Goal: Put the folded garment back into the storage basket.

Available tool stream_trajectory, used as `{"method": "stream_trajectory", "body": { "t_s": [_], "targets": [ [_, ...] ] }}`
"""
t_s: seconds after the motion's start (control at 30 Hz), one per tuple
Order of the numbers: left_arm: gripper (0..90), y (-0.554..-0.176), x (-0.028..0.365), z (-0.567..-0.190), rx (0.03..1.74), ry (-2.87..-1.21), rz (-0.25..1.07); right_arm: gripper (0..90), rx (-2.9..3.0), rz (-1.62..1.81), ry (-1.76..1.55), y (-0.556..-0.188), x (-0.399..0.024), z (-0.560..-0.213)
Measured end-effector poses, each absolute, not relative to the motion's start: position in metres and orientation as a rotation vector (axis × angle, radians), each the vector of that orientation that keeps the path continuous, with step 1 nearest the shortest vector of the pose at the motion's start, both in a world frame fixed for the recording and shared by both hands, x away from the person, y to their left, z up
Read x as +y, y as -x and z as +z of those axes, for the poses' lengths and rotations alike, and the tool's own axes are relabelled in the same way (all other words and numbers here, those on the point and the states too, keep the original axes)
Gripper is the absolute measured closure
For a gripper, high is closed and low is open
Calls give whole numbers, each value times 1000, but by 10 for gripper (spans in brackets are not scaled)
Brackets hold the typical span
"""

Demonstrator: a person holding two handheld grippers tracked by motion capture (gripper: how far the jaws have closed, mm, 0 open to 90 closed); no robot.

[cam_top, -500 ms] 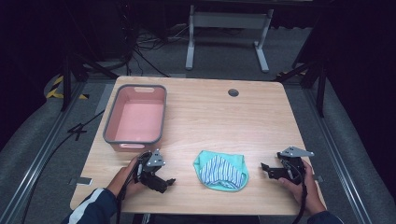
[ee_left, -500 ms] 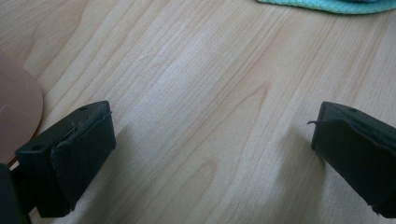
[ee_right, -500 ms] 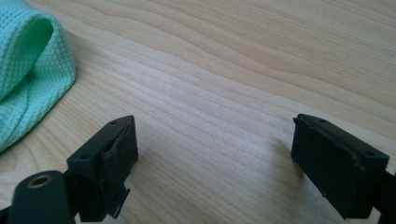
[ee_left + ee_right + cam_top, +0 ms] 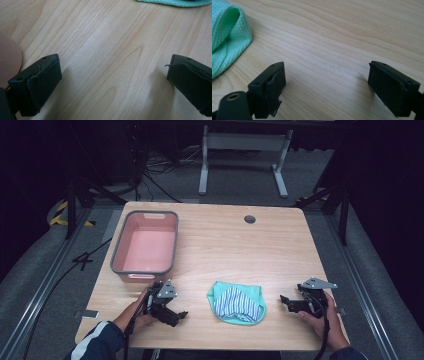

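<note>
Near the bench's front edge, a crumpled mint-green waffle-weave cloth with a striped lining (image 4: pixel 236 302) lies soft and light, best pinched at a raised fold; left gripper (image 4: pixel 176 316) and right gripper (image 4: pixel 286 302) gape empty.

No readable text, labels, brands, numbers or signs anywhere. Wooden table (image 4: pixel 225 240): plain grain, no marking. Pink bin (image 4: pixel 119 251): no label visible. Green striped cloth (image 4: pixel 236 302): pattern only, no tag legible. Yellow-black hazard striping on the floor (image 4: pixel 62 214) at far left is a marking, no words. Both gripper views: bare wood and black jaws, nothing printed.
</note>
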State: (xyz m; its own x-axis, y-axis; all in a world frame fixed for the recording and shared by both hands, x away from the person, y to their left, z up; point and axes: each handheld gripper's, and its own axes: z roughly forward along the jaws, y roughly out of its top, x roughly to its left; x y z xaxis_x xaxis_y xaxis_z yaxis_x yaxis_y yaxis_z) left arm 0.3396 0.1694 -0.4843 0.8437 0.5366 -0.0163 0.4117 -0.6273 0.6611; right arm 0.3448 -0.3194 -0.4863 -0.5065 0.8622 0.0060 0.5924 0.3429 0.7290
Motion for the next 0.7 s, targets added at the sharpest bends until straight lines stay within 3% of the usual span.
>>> {"method": "stream_trajectory", "body": {
  "t_s": [0.33,0.43,0.5,0.57,0.7],
  "targets": [
    [6,-346,170,-481,604,-2391,197,218,2233,965,-1324,-330,-330,-483],
    [63,-347,169,-478,598,-2388,196,255,2231,975,-1334,-328,-331,-482],
    [225,-348,166,-475,582,-2381,183,280,2233,986,-1327,-327,-331,-481],
    [199,-349,158,-471,534,-2398,206,307,2229,993,-1302,-325,-328,-476],
    [239,-353,145,-463,516,-2381,200,335,2237,1023,-1268,-325,-321,-468]
  ]
}}
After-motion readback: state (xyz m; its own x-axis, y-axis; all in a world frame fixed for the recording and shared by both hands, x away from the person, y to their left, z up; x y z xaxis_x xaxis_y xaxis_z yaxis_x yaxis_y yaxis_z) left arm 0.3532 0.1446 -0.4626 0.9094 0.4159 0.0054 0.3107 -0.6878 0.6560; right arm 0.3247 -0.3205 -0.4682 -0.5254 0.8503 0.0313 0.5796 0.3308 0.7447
